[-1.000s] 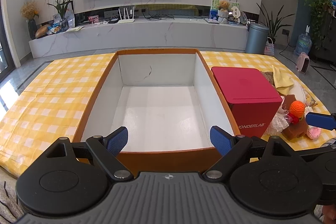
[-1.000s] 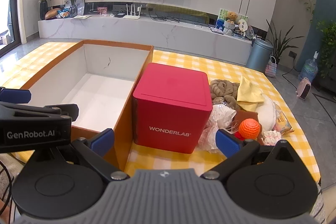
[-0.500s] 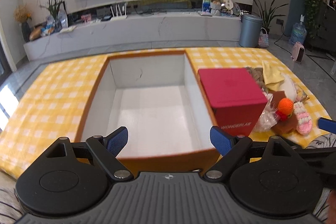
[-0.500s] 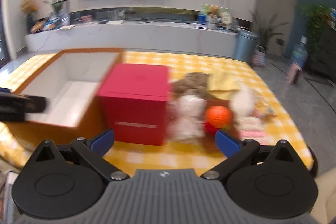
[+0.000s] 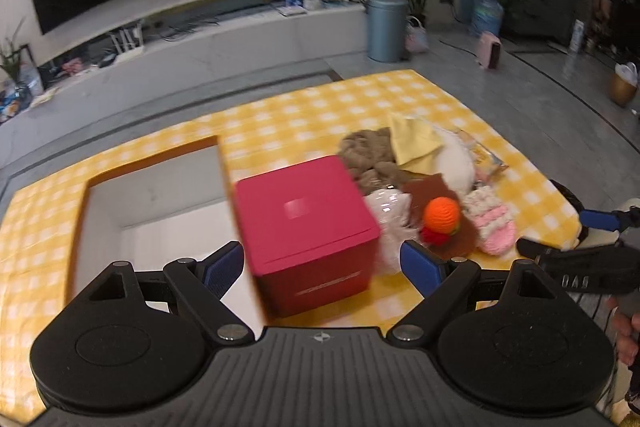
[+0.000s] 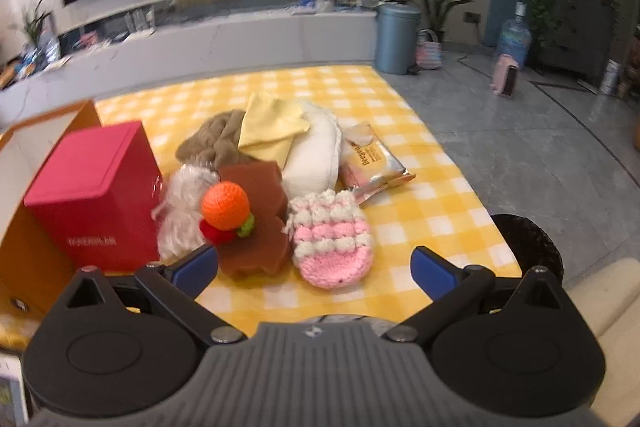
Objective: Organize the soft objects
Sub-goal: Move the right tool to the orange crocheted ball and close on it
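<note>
While both grippers hang empty with their jaws spread wide, the soft things lie in a heap on the yellow checked cloth (image 6: 432,211), just right of the red box (image 6: 96,199), which stands against the orange-walled tray (image 5: 152,195). From the right wrist view, the right gripper (image 6: 314,269) faces the heap and sits nearest the pink-and-white knit pouch (image 6: 332,239), with the brown sponge (image 6: 256,227) and the orange crochet ball (image 6: 225,205) resting on it just to the left. Behind these lie a white fluffy wad (image 6: 180,215), a tan knit piece (image 6: 218,143), a yellow cloth (image 6: 270,131), a white cushion (image 6: 314,157) and a snack packet (image 6: 374,163). The left gripper (image 5: 322,263) points at the box, with the tray to its left. Everything in the heap looks light and yielding, so I would expect little weight but much squash: the pouch should bunch between the pads and is best taken across its middle, where the knit is thickest. The ball is round and may roll off the sponge if nudged, so a pinch square across its widest part seems safest. The sponge will compress and could spring free from a shallow hold. Thin and limp, the cloth will probably need pinching at a raised fold. The packet is glossy and likely slippery, and may not count as soft at all.
</note>
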The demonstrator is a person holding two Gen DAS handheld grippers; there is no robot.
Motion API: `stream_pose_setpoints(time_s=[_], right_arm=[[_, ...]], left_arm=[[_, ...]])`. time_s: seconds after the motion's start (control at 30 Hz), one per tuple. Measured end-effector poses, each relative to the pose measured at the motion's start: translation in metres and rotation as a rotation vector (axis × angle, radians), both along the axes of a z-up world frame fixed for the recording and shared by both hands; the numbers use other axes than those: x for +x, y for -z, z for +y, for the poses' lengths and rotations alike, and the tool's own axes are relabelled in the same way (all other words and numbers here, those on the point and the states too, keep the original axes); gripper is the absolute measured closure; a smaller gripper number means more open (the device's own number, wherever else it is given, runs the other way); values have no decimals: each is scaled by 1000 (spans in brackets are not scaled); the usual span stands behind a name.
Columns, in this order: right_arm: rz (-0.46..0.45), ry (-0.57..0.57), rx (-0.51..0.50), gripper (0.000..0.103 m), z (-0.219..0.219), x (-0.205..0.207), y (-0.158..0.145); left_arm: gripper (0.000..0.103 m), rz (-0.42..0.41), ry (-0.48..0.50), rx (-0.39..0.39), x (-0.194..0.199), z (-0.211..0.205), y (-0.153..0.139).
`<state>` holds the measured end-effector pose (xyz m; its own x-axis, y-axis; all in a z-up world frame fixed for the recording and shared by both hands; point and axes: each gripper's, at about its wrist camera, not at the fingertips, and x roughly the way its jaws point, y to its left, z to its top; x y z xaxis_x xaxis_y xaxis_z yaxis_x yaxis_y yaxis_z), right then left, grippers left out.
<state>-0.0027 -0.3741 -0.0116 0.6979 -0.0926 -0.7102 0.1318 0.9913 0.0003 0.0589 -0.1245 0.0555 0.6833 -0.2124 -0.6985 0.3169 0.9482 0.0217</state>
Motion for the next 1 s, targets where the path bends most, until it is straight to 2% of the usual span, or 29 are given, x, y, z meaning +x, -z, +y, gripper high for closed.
stream_pose_setpoints(time_s=[0.2, 0.33, 0.47, 0.57, 0.7, 0.77, 0.83, 1.0], right_arm=[[11, -54, -30, 3, -12, 10, 5], [18, -79, -14, 3, -10, 26, 11], [-16, -133, -30, 6, 3, 42, 18], [-7, -155, -45, 18, 14, 56, 21], [4, -191, -37, 18, 25, 73, 23], [32, -198, -41, 18, 29, 81, 28], [65, -198, -38, 18, 32, 89, 33], [75, -190, 8, 28, 35, 100, 37]], left_arm=[[0, 52, 48, 51, 24, -43, 9], [0, 101, 59, 62, 34, -55, 14], [0, 117, 58, 71, 42, -56, 23], [0, 103, 77, 113, 47, -59, 30], [0, 3, 73, 237, 46, -64, 30], [0, -15, 62, 273, 46, -63, 31], [0, -10, 48, 291, 47, -62, 32], [0, -6, 45, 279, 46, -56, 34]])
